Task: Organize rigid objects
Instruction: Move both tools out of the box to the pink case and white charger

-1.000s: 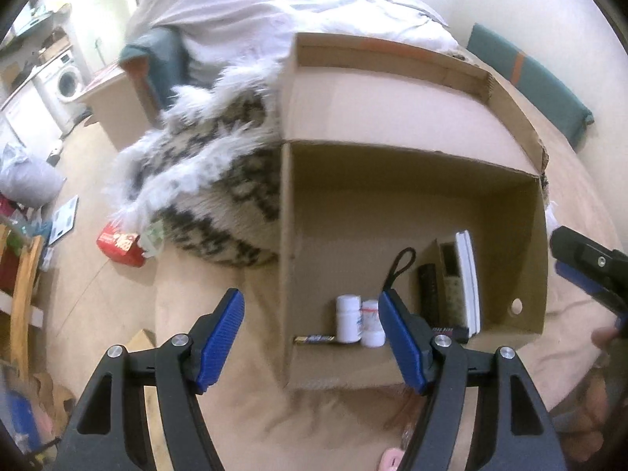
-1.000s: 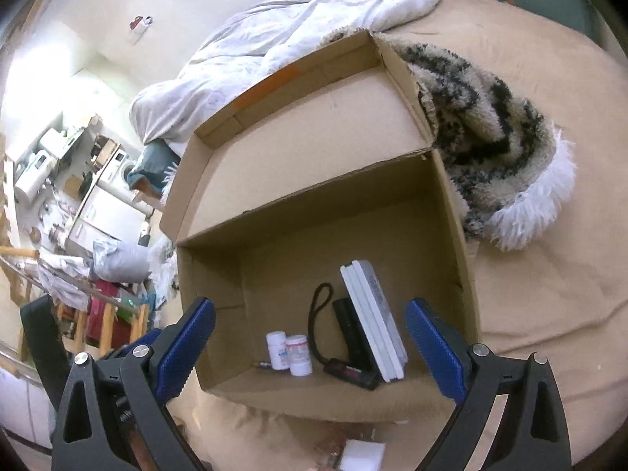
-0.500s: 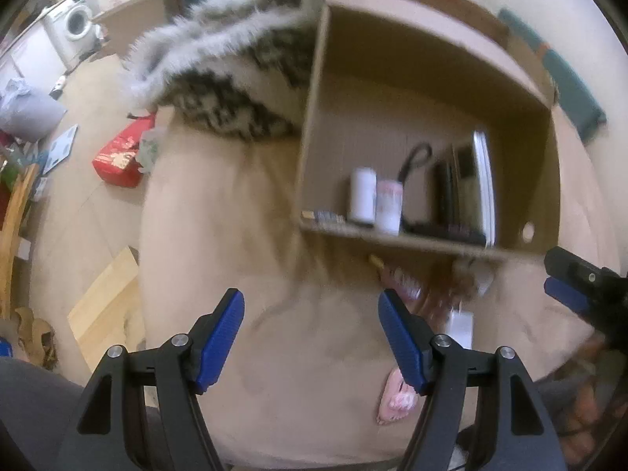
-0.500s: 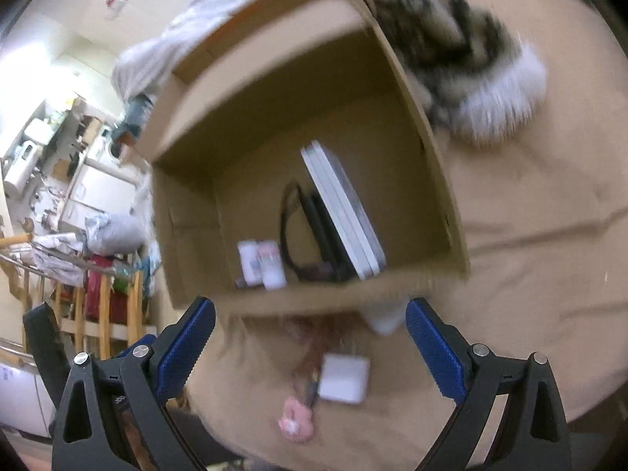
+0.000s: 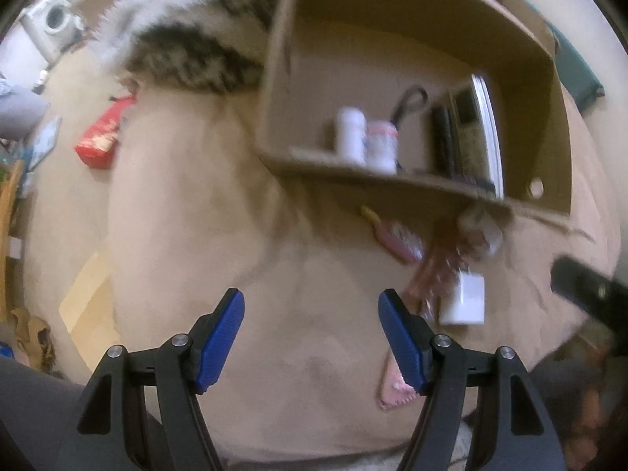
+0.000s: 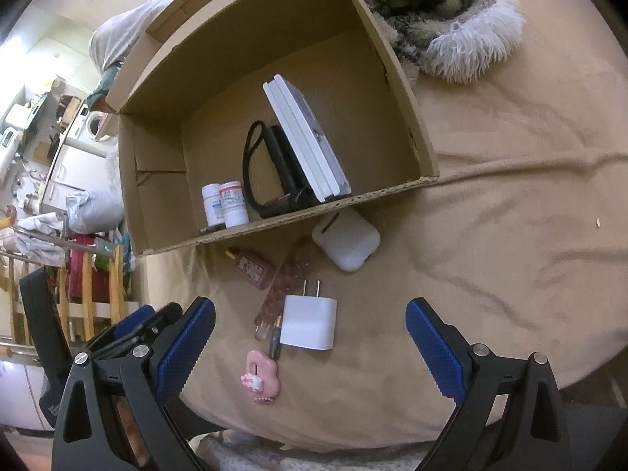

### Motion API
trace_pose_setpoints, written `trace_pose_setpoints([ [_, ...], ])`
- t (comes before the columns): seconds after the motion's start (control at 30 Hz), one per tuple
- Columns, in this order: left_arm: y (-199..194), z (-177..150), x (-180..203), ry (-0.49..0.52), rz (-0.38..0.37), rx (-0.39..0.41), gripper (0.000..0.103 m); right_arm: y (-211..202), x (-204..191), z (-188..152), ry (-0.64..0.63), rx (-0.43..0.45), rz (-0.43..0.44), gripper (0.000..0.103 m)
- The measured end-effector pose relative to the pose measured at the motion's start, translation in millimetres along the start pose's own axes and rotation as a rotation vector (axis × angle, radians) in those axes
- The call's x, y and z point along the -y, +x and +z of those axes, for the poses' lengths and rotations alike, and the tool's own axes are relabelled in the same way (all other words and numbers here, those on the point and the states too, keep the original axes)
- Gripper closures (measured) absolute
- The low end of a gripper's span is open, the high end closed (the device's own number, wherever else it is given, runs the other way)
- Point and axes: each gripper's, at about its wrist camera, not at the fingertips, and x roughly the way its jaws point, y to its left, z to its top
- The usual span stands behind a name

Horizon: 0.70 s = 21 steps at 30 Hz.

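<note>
Charger (image 6: 310, 322) before the cardboard box (image 6: 392, 59), beside nail file (image 6: 280, 290) and pink clip (image 6: 262, 377); both grippers (image 6: 310, 339) (image 5: 311, 327) wide, empty; neighbours risk being snagged.

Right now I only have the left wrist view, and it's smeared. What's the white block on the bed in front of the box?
Observer: A white wall charger, lying flat on the tan blanket, prongs pointing toward the cardboard box.
Operator: And the pale lump at the box's front edge?
Observer: A white earbud case, close beside the front wall, outside the box.
Operator: Other hand carrying anything?
Observer: No. The right gripper is open and empty, with the charger in line between its fingers.
</note>
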Motion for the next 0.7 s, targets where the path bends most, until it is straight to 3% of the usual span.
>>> trace_pose_setpoints([
  [0.17, 19.4, -13.1, 25.4, 0.102, -0.027, -0.084, 0.036, 7.6, 0.3, 5.4, 0.025, -0.014, -0.013, 0.000],
  [0.3, 41.0, -31.7, 57.7, 0.225, -0.092, -0.200, 0.035, 13.6, -2.7, 7.2, 0.018, -0.024, -0.019, 0.000],
  [0.47, 50.6, -37.0, 73.9, 0.282, -0.039, -0.194, 0.036, 20.1, 1.2, 9.0, 0.044, -0.048, -0.005, 0.000],
  [0.53, 51.3, -36.8, 75.1, 0.287, -0.024, -0.190, 0.044, 21.4, 2.8, 9.3, 0.053, -0.051, -0.003, 0.000],
  [0.63, 51.9, -40.3, 76.5, 0.319, -0.010, -0.193, 0.071, 24.4, 3.8, 8.7, 0.060, -0.065, 0.003, 0.000],
  [0.7, 50.5, -41.5, 76.0, 0.331, 0.000, -0.190, 0.071, 28.1, 3.2, 8.5, 0.061, -0.077, 0.006, 0.000],
])
